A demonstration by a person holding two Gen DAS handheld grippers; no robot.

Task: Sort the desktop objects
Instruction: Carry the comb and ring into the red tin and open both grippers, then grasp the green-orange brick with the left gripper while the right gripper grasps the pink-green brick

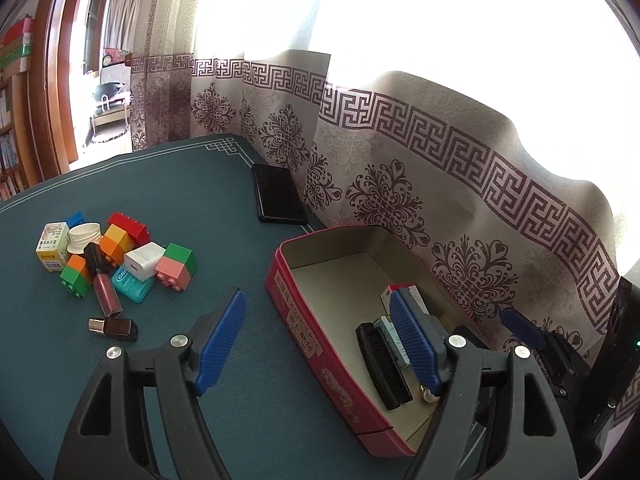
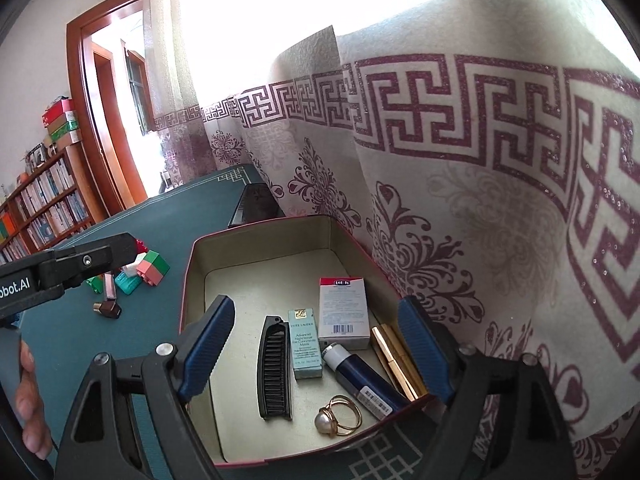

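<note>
So far: the sorting looks partly done, with some things boxed and a pile left on the table.
Box: a red tin box (image 2: 188, 280) stands open at the table's far edge, against the patterned curtain (image 2: 500, 200).
In the box: a black comb (image 2: 275, 368), a teal carton (image 2: 305, 344), a white carton (image 2: 344, 312), a dark blue tube (image 2: 366, 382), two gold lipstick tubes (image 2: 398, 364) and a pearl ring (image 2: 338, 416) lie on its floor, close together at the near end.
Free room: the far half of the box floor is bare, so more can go in.
Left over: a pile on the green table mat (image 1: 200, 200), well apart from the box, holds toy bricks (image 1: 120, 236), a white charger (image 1: 144, 260), a teal floss case (image 1: 132, 286), a lip gloss tube (image 1: 105, 284), a white cap (image 1: 85, 236) and a small printed carton (image 1: 51, 246).
Stray: a small brown bottle (image 1: 116, 328) lies on its side just beside the pile, nearer the box.
Not sorted: a black phone (image 1: 278, 194) lies flat by the curtain, beyond the box.
Left claw: the left gripper (image 1: 316, 340) is released and empty, hanging over the box's near wall with one finger inside the box and one outside it.
Right claw: the right gripper (image 2: 316, 344) is released too, spread above the boxed things; nothing seems to be pressed by its pads, though the fisheye view makes heights hard to judge.
Sorting rule: the toiletries and the ring seem meant for the box; the gloss and the brown bottle probably follow, while where the bricks go is unclear.
Remaining: roughly the larger share of loose things is yet to be handled.
</note>
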